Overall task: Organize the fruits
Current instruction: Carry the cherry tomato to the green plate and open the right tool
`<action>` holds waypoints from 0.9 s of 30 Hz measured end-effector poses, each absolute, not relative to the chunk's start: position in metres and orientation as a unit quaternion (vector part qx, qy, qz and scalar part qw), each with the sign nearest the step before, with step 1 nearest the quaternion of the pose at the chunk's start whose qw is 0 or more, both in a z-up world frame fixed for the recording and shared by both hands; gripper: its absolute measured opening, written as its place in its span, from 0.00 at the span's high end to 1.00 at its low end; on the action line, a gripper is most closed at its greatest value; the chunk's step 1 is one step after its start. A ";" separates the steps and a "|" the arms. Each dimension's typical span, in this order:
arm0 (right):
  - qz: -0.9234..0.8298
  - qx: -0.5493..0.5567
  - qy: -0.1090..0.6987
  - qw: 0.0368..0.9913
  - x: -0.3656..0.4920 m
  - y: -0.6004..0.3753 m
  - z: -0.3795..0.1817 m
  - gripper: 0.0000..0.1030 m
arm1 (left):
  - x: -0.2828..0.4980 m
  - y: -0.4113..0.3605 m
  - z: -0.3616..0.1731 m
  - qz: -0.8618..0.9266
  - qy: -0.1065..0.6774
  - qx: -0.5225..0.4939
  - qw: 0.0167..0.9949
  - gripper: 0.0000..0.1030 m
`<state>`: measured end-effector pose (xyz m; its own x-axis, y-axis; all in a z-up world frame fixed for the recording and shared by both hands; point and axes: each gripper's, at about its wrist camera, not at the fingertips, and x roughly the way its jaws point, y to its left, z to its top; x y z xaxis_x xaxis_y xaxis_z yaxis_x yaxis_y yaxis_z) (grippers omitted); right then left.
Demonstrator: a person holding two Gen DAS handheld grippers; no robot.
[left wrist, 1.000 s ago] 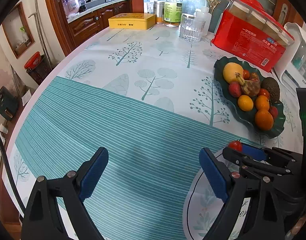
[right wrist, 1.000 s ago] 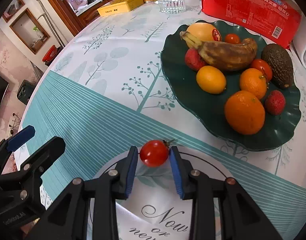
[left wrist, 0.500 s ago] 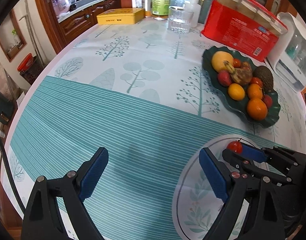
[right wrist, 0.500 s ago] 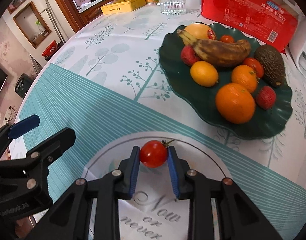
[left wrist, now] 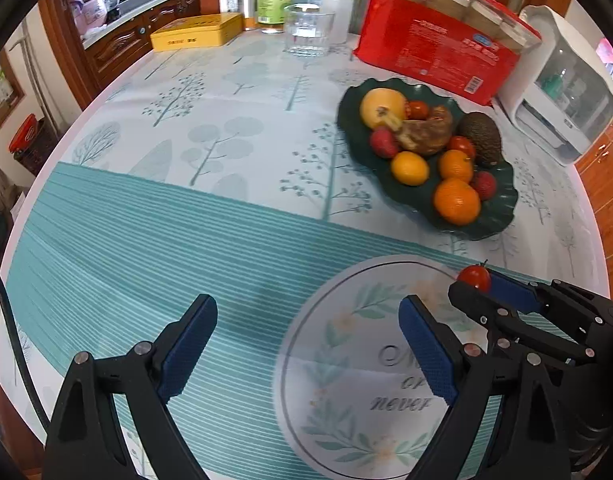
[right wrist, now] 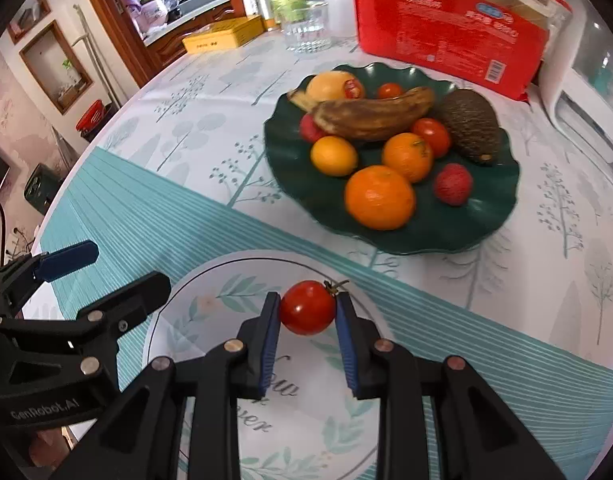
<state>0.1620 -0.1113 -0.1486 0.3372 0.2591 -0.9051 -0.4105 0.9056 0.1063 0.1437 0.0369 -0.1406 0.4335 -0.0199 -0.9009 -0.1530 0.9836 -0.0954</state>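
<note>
Right gripper (right wrist: pixel 307 312): small red tomato (right wrist: pixel 307 307) is clamped between the blue pads, jaws nearly closed on it, stem pointing up-right. A second ago the pads stood slightly off the tomato; now both are pressed against it. The tomato is held over the white round print of the tablecloth (right wrist: pixel 154 216), short of the green plate (right wrist: pixel 302 200). In the left wrist view the same tomato (left wrist: pixel 473 277) is seen at the tip of the right gripper (left wrist: pixel 476 286), right of centre.

Left gripper (left wrist: pixel 306 340): jaws spread wide, nothing between them, width unchanged from the earlier frames. It is held over the teal striped band.

Compared with a second ago, more of the round print is seen under both grippers, and the plate sits further up and left in the left wrist view. Fruit on the plate is unchanged: banana (right wrist: pixel 370 114), avocado (right wrist: pixel 468 126), oranges, strawberries, small tomatoes.
</note>
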 end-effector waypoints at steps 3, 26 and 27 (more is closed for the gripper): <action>0.200 -0.063 0.533 0.819 0.165 -0.122 -0.142 0.73 | 0.146 0.029 -0.135 0.034 0.528 -0.078 0.845 0.11; 0.149 -0.031 0.482 0.863 0.275 -0.158 -0.080 0.73 | 0.232 0.006 -0.053 0.022 0.473 -0.038 0.880 0.06; 0.143 -0.033 0.486 0.862 0.281 -0.159 -0.084 0.73 | 0.236 0.005 -0.053 0.020 0.473 -0.036 0.880 0.06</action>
